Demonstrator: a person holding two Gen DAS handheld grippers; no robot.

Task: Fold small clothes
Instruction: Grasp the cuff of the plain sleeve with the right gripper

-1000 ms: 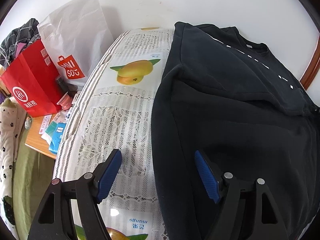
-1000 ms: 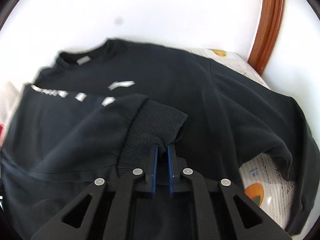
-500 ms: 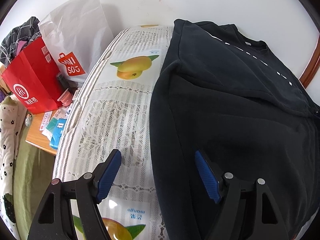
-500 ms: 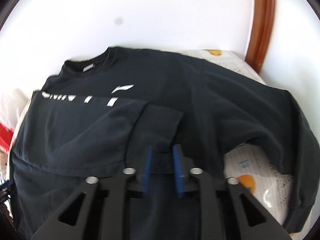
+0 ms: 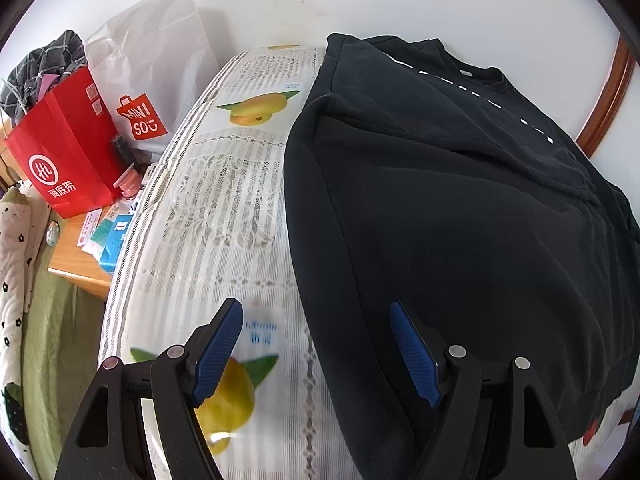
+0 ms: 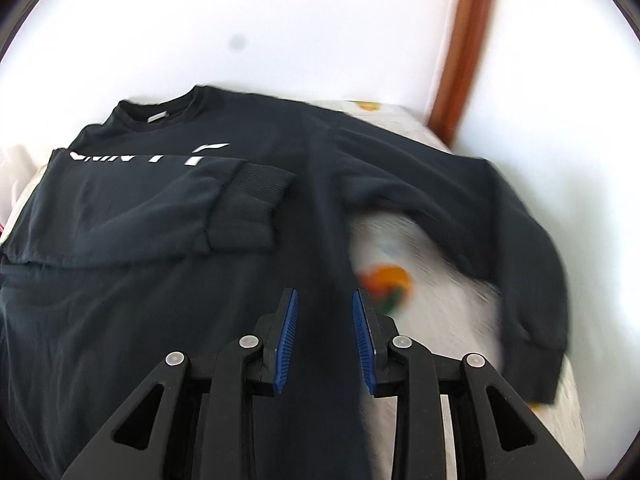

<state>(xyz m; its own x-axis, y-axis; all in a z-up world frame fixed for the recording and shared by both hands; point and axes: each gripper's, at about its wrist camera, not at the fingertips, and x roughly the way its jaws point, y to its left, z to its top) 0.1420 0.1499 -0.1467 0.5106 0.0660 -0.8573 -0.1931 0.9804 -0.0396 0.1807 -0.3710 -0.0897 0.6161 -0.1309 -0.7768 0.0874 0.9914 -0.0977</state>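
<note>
Released since the earlier frame, the folded sleeve cuff (image 6: 256, 196) lies beyond the right gripper (image 6: 325, 340), fingers half parted and empty above the black sweatshirt (image 6: 160, 280). Left gripper (image 5: 316, 354) is held wide, empty. The far unfolded sleeve (image 6: 520, 248) is best gripped at its cuff.

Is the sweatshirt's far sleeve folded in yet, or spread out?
Spread out: that sleeve lies across the tablecloth, off the sweatshirt.
</note>
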